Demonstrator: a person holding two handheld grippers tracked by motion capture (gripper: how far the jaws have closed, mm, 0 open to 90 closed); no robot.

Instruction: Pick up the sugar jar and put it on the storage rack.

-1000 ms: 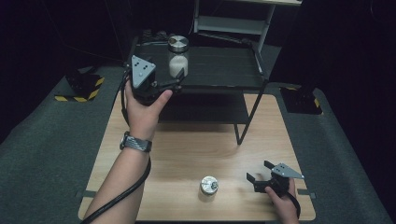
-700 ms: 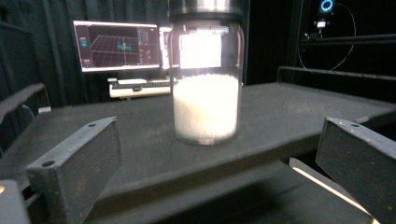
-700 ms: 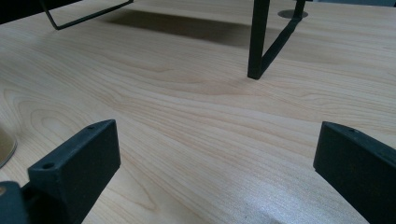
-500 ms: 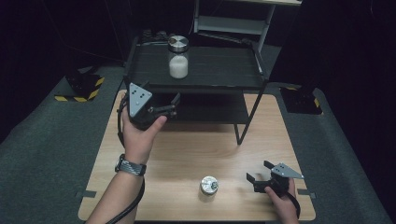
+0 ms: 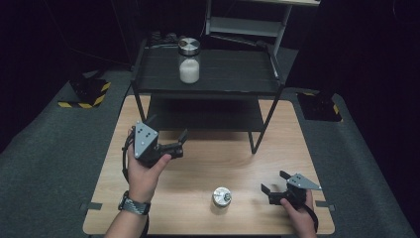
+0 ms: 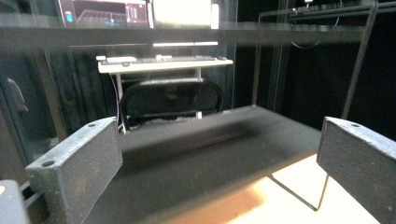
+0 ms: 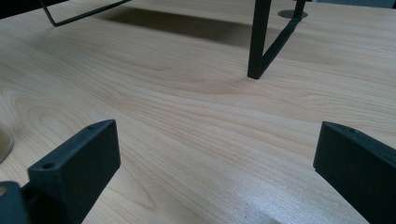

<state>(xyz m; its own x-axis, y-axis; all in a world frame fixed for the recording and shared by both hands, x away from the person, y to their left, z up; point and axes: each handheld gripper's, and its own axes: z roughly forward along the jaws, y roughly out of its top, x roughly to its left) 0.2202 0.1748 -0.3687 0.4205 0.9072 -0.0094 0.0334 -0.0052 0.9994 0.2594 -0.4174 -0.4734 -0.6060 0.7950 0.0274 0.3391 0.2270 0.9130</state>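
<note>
A glass jar [image 5: 189,62] with a metal lid and white contents stands upright on the top shelf of a black two-tier rack [image 5: 233,84]. My left gripper [image 5: 168,133] is held open over the table in front of the rack's left side, well away from the jar, with nothing between its jaws. In the left gripper view the left gripper [image 6: 219,158] faces the rack's lower shelf [image 6: 210,140]. A small round metal-topped object [image 5: 222,197] sits on the table near the front edge. Right of it rests my right gripper [image 5: 274,182], open and empty; the right gripper [image 7: 215,172] looks across bare wood.
The wooden table [image 5: 297,148] is ringed by dark grey floor. A rack leg [image 7: 259,42] stands ahead of the right gripper. A metal edge [image 7: 3,144] shows at that view's left border. Beyond the rack are a desk with a keyboard [image 6: 159,60] and a chair.
My left gripper has drawn back from beside the jar on the top shelf, down and toward the person. The jar stays on the shelf. The right gripper has not moved.
</note>
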